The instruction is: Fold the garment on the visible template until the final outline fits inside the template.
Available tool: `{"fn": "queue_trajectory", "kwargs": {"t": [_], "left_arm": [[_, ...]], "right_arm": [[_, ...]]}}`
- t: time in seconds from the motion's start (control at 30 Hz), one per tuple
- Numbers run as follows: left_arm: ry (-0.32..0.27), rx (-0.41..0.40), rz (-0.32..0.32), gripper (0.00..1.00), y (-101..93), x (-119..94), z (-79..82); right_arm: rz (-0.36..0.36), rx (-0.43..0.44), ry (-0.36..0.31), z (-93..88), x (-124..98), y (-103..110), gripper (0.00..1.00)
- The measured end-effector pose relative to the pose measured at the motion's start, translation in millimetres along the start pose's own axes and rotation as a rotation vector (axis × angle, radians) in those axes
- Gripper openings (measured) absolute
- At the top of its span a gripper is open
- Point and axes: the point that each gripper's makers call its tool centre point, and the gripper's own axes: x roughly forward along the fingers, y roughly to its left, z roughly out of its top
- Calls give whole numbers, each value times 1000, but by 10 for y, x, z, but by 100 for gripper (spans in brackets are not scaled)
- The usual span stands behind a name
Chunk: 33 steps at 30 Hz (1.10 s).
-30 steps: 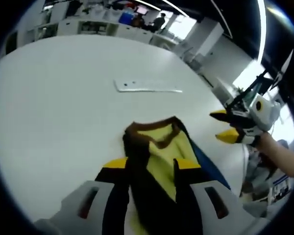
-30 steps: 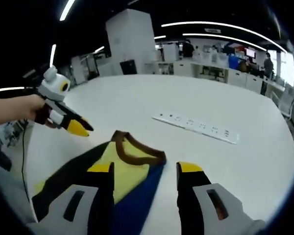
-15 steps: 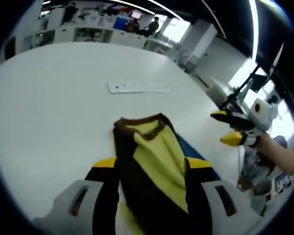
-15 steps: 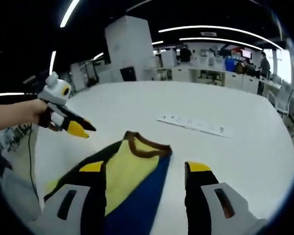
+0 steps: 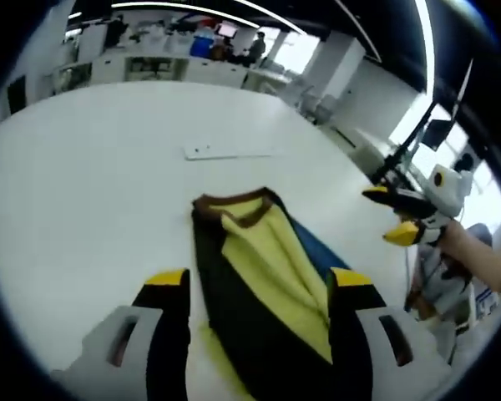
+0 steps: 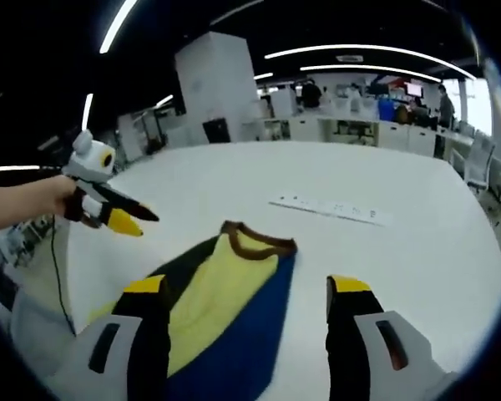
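A garment (image 5: 263,267) with yellow, black and blue panels and a brown collar lies flat on the white table (image 5: 92,184). My left gripper (image 5: 259,280) hangs open just above its near end, one jaw on each side, gripping nothing. In the left gripper view the right gripper (image 5: 394,214) is held in a hand off to the right, its yellow tips apart. From the right gripper view the same garment (image 6: 221,288) stretches away between the open jaws of my right gripper (image 6: 247,286). The left gripper (image 6: 121,219) hovers left of the garment, clear of the cloth.
A white power strip (image 5: 225,152) lies on the table beyond the collar, also visible as the strip (image 6: 330,209) in the right gripper view. Office desks, shelves and people stand far behind. A cable (image 6: 57,276) hangs past the table's left edge.
My left gripper's jaws have spread and let go of the bunched cloth, which now lies flatter. Both grippers have drawn back from the collar, and the right jaws stand slightly wider.
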Motion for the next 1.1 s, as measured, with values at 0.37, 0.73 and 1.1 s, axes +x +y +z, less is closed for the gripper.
{"fn": "queue_trajectory", "kwargs": {"t": [0.37, 0.73, 1.1], "left_arm": [[-14, 64, -19, 71, -270, -198, -120], [-44, 89, -36, 77, -460, -403, -227], [-44, 99, -53, 82, -604, -525, -402]], "right_arm": [[9, 0, -5, -86, -286, 165, 87], [10, 15, -11, -154, -545, 263, 96], [13, 33, 3, -296, -725, 376, 99]]}}
